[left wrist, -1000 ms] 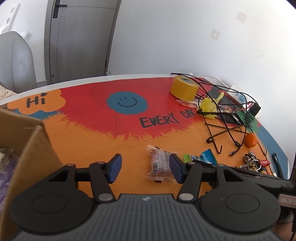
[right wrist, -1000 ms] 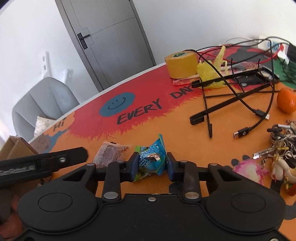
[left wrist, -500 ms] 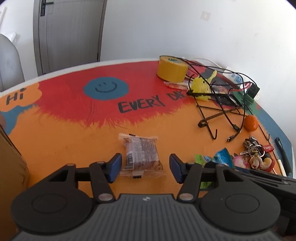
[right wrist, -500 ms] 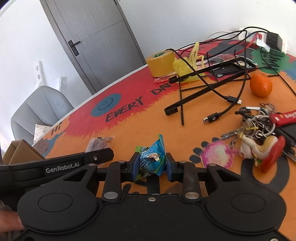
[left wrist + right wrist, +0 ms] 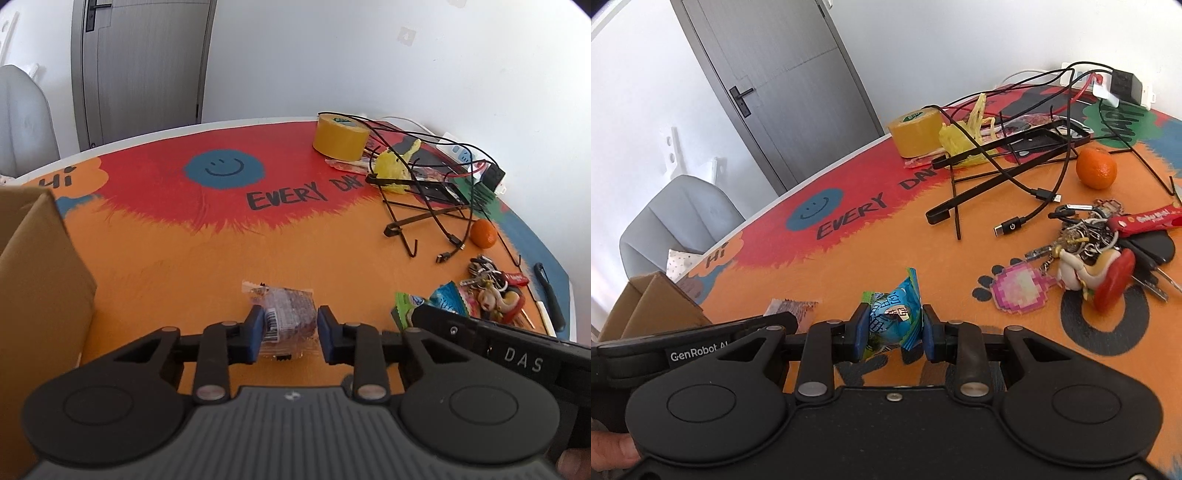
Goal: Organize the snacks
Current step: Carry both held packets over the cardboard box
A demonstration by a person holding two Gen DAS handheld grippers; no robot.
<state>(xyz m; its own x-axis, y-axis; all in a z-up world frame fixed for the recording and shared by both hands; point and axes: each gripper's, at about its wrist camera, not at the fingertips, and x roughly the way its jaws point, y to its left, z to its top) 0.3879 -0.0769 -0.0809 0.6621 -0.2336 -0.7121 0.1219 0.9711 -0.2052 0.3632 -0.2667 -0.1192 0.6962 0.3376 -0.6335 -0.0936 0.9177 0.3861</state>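
At lower centre of the left wrist view, the clear-wrapped brown snack bar, long axis pointing up-frame, was being closed upon by the left gripper, while the crinkled blue-green snack packet was held clamped upright in the right gripper.

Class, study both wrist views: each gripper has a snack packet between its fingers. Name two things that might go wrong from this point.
1. The left gripper has just been closing on the clear-wrapped snack, which lies on the table; the slick wrapper may slip out on lifting.
2. The right gripper pinches the blue packet by crinkled film, so it may twist or drop before reaching the cardboard box.
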